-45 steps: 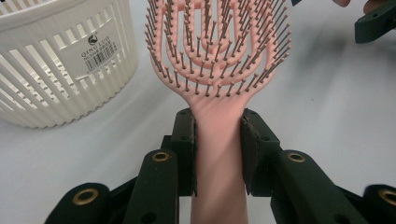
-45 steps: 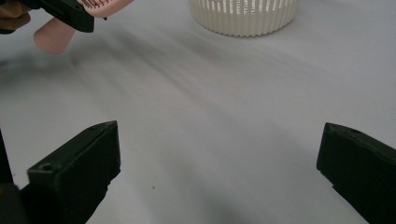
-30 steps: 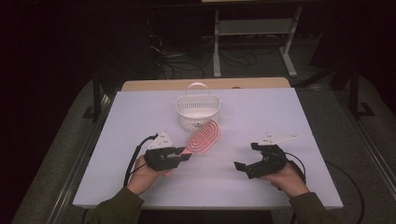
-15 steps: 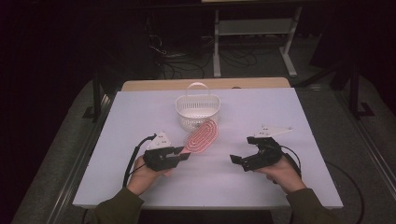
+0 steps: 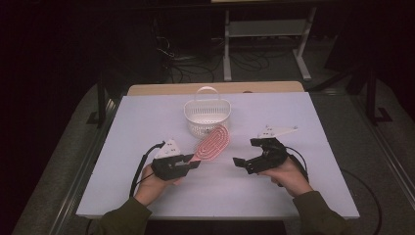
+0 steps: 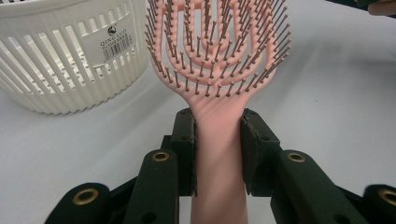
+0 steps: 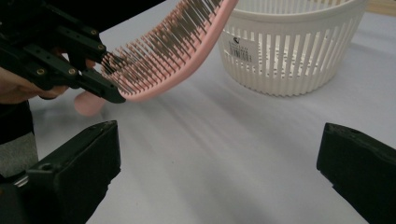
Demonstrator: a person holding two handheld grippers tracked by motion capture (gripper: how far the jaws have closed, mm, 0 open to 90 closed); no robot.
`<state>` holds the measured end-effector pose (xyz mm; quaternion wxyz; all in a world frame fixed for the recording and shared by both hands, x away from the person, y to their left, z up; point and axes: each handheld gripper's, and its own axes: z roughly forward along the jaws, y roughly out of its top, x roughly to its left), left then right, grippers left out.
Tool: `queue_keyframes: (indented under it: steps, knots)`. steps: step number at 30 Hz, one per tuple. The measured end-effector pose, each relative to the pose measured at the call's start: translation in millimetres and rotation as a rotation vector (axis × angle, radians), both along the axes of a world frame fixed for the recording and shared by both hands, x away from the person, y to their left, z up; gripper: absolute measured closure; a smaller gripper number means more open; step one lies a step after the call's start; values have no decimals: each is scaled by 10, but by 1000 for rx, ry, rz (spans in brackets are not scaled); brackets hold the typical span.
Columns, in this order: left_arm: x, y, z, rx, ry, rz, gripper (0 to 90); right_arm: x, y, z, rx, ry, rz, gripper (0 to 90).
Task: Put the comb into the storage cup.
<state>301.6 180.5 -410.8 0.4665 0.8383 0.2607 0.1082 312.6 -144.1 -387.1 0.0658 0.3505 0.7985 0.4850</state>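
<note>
Both forearms wear dark olive-green long sleeves (image 5: 122, 220) with plain cuffs that end at the wrists. The left handheld gripper (image 5: 188, 165) is a matte black, blocky body of angular plastic links, topped by a pale grey three-cornered plate (image 5: 168, 148) dotted with small dark marks, and a black cable (image 5: 139, 166) curves away from its rear. Seen close, its two black jaws carry flat rectangular pads, and the linkage arms show round brass-coloured eyelets and small recessed screw holes. The right handheld gripper (image 5: 245, 154) is built alike: black links, a matching grey plate (image 5: 277, 131) and a thin black cable (image 5: 298, 156).
</note>
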Motion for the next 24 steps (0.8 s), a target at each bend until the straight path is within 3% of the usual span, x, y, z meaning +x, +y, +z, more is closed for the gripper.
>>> queue_keyframes:
  steps: [18,24]
  knots:
    - [-31,-55,-25,6,-9,-5,702,108,145,93,42,7,26,0]
    - [-36,-60,-24,4,-13,-3,702,149,198,117,35,6,31,0]
